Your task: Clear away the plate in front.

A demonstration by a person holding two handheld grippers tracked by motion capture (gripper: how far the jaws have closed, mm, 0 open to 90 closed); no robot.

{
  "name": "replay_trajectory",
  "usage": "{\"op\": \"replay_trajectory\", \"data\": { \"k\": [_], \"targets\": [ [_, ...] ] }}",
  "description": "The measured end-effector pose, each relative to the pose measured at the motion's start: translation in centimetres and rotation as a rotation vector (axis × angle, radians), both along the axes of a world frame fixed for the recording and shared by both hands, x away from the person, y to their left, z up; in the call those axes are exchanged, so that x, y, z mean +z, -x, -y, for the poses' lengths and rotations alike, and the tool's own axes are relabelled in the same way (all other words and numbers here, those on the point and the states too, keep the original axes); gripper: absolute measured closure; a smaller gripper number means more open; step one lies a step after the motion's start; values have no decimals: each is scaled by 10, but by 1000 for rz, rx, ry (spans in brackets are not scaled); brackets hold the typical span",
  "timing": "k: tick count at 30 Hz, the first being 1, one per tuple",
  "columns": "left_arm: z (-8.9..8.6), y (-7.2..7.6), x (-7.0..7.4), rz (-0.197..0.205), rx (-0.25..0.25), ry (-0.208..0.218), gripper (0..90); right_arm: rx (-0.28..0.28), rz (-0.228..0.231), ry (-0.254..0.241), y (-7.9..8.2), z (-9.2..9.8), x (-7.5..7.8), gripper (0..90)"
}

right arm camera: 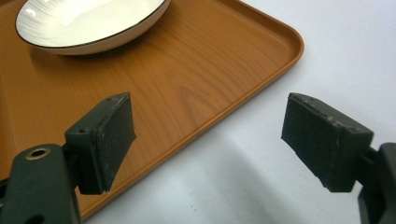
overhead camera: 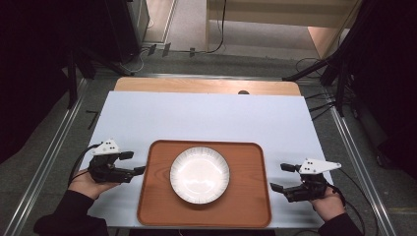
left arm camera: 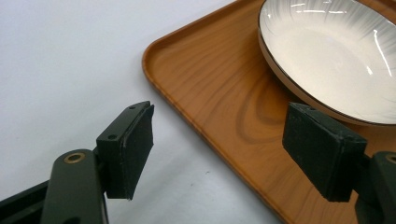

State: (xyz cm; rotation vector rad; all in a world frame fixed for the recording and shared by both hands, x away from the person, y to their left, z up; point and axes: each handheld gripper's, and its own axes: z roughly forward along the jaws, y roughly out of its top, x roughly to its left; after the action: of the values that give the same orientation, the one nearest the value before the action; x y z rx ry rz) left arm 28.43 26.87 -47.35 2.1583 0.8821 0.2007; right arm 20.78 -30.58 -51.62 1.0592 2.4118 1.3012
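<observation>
The tray (overhead camera: 204, 184) lies flat on the white worktop (overhead camera: 206, 115), near its front edge, with the plate (overhead camera: 199, 174) resting at the tray's middle. The left claw (overhead camera: 139, 163) hangs just beside the tray's left rim, jaws spread wide with nothing between them; in the left gripper view the left claw (left arm camera: 224, 156) straddles that rim, one pad over the worktop and the other over the tray (left arm camera: 210, 88), close to the plate (left arm camera: 336, 51). The right claw (overhead camera: 277, 178) stands just off the tray's right rim, also spread and empty; in the right gripper view the right claw (right arm camera: 208, 142) has the raised rim of the tray (right arm camera: 196, 84) running between its pads, and neither pad touches it.

The tray looks like stiff wood-grain plastic or laminate: light, rigid and smooth, so likely slippery under the pads. Its thin upturned rim is the natural hold, one claw at the middle of each short side, biting over the lip. The plate (right arm camera: 88, 21) looks ceramic, glossy and breakable, and sits loose on the tray, so it would probably slide if the tray tips. Both sides should rise together and stay level. A one-sided hold would probably tilt the load.
</observation>
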Motion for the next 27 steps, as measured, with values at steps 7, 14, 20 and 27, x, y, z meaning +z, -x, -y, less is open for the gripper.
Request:
{"op": "replay_trajectory", "data": {
  "k": [7,14,20,27],
  "targets": [
    [-10,1,-1,13,28,-2,255,0,-1,0,0,0,0,178],
    [-20,0,-2,33,50,13,254,-2,-2,0,0,0,0,178],
    [-27,-1,-3,50,69,20,253,-1,-2,0,0,0,0,178],
    [-34,-1,-7,96,76,30,251,-5,-1,-8,0,0,0,178]
  ]
}}
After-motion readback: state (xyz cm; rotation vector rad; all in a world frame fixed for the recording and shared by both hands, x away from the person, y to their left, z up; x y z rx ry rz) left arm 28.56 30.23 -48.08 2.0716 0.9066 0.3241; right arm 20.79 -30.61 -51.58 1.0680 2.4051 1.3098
